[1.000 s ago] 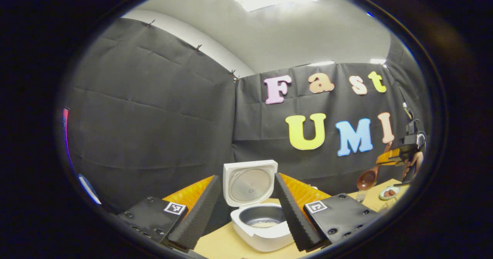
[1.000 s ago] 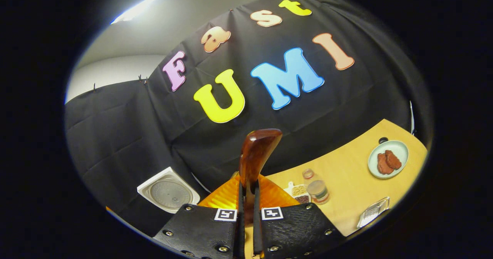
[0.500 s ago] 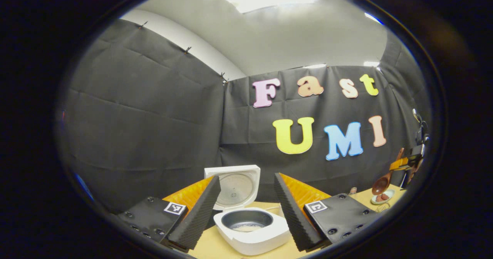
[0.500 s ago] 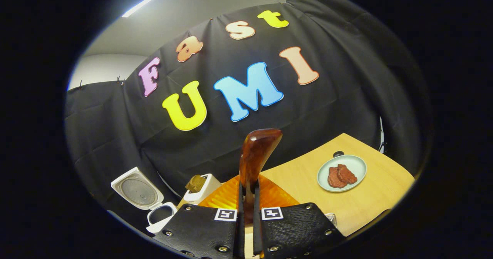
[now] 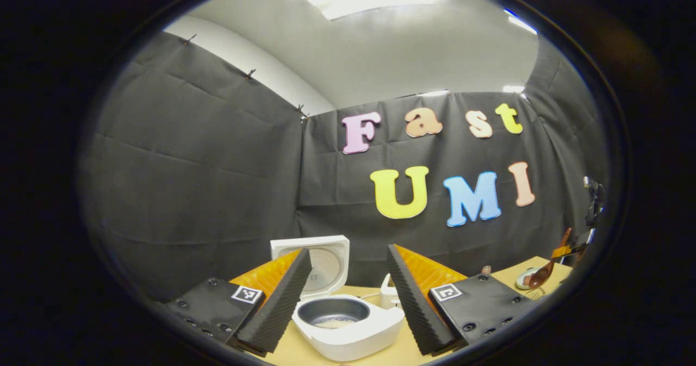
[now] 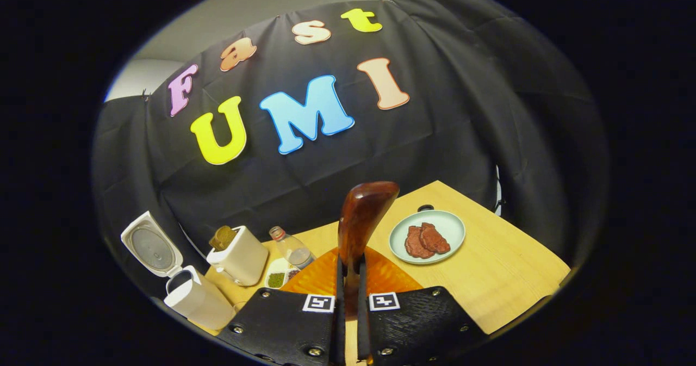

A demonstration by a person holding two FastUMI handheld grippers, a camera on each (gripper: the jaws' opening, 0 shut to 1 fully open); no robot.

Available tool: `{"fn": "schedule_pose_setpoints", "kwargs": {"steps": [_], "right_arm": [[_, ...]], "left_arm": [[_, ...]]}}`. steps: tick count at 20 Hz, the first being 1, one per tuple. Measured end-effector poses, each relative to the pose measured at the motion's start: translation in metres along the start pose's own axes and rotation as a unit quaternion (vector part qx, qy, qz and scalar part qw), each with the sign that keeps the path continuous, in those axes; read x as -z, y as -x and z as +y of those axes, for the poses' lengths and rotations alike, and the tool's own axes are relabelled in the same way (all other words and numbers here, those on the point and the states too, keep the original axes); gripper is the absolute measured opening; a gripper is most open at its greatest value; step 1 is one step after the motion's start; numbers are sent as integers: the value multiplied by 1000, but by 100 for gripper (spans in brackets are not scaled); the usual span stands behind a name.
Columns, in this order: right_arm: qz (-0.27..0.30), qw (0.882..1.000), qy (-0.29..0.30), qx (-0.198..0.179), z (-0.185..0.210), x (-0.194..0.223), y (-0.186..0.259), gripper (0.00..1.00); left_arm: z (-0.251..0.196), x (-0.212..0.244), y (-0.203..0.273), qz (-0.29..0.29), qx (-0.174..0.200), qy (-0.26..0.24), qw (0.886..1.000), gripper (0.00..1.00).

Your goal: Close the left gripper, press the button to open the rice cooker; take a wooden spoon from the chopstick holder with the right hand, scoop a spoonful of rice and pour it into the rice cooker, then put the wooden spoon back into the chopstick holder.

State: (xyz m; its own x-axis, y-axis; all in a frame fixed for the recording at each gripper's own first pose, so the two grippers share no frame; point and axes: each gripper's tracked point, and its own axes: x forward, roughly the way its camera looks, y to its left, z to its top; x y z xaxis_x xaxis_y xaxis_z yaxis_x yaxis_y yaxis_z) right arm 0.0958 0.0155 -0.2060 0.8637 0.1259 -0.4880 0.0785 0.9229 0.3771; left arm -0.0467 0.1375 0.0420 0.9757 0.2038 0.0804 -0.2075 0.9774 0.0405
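Right gripper (image 6: 348, 301) clamps wooden spoon (image 6: 361, 219) | bowl above fingers

We see a light wooden table (image 6: 505, 279) set against the booth's black cloth wall. On it, in the right gripper view, a plate (image 6: 451, 225) with two dark red pieces lies near the back edge. Toward the left stand a toaster (image 6: 239, 257), a small bottle (image 6: 293, 250) and a dish (image 6: 276, 279) just beside it. At the far left sits the cooker (image 6: 198, 301), lid up.
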Motion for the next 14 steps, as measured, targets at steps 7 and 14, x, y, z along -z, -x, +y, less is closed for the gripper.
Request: {"fn": "schedule_pose_setpoints", "kwargs": {"steps": [7,14], "right_arm": [[40,999,14,33,-30,46,-11,9],[76,996,-15,39,-40,82,-17,9]], "left_arm": [[0,-3,5,1,-7,-8,1000,96],[-3,-2,9,5,-11,-18,1000,99]]}}
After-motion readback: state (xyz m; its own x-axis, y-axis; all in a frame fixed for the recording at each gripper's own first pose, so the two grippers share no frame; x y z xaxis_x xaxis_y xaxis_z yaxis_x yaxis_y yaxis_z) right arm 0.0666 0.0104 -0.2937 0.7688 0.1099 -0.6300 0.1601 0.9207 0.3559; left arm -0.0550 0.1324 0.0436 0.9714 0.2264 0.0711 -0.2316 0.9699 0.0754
